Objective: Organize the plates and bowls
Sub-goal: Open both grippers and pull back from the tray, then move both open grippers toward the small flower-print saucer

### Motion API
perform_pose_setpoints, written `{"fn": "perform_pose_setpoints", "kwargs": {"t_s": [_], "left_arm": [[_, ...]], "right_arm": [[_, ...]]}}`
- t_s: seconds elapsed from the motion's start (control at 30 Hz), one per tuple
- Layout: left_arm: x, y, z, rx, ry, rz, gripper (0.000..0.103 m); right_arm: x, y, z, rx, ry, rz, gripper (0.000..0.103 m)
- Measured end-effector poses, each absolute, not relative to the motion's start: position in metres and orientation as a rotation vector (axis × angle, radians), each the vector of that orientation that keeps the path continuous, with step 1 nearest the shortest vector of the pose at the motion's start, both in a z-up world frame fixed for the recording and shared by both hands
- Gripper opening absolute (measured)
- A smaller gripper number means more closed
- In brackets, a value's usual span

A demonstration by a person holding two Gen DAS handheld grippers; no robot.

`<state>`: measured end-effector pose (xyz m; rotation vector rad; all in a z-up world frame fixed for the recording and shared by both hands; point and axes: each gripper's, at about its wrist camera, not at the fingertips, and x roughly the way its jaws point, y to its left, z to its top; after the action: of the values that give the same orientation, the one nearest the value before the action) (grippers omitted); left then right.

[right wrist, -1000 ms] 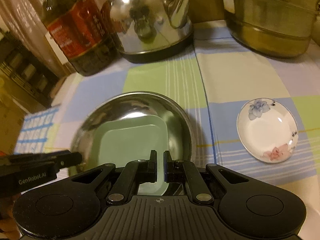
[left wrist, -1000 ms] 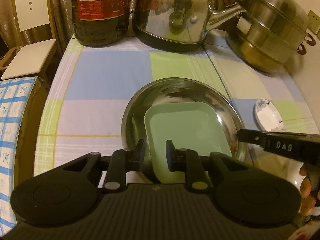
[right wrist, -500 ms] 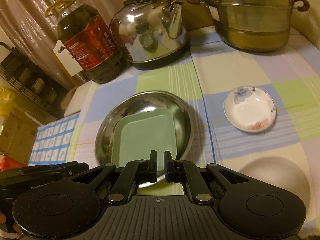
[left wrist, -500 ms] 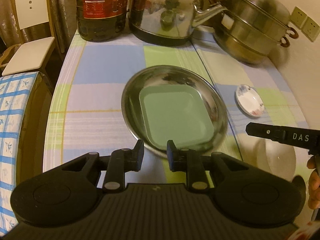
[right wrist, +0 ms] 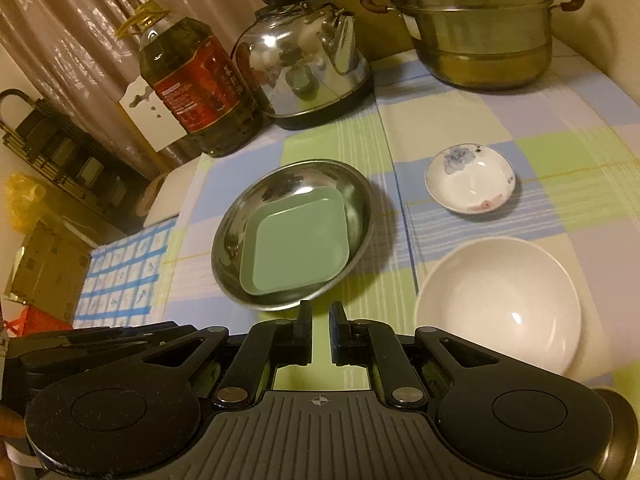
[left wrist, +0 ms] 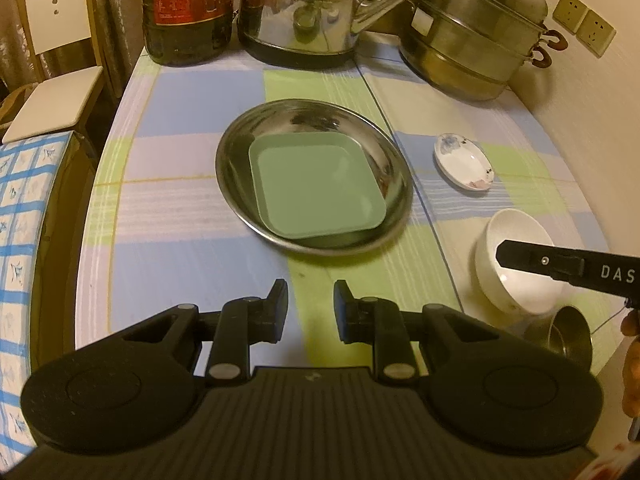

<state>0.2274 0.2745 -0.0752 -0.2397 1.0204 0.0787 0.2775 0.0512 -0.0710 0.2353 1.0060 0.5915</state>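
A green square plate lies inside a round steel dish in the middle of the checked tablecloth. To its right sit a small floral saucer and, nearer, a white bowl. My left gripper hovers short of the dish's near rim, open, with nothing between its fingers. My right gripper is shut and empty, above the cloth between dish and bowl. In the left wrist view its side crosses over the white bowl.
At the back stand an oil bottle, a steel kettle and a stacked steamer pot. A small steel cup sits by the white bowl. A white chair and a blue-checked surface lie off the left edge.
Both grippers have drawn back and risen from the steel dish, leaving the green plate lying in it. The white bowl has come into view on the right.
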Motion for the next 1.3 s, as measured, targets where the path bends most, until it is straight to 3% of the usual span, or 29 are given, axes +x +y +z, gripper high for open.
{"fn": "perform_pose_setpoints", "kwargs": {"t_s": [0.37,1.3], "left_arm": [[0.215,0.233,-0.068,-0.26,1.023,0.131,0.021],[0.221,0.161,-0.064,-0.257,1.019,0.215,0.021]], "right_arm": [[0.275,0.006,-0.064,0.225,1.015,0.622,0.025],[0.312,-0.092,-0.066,0.229,1.008,0.575,0.032]]}}
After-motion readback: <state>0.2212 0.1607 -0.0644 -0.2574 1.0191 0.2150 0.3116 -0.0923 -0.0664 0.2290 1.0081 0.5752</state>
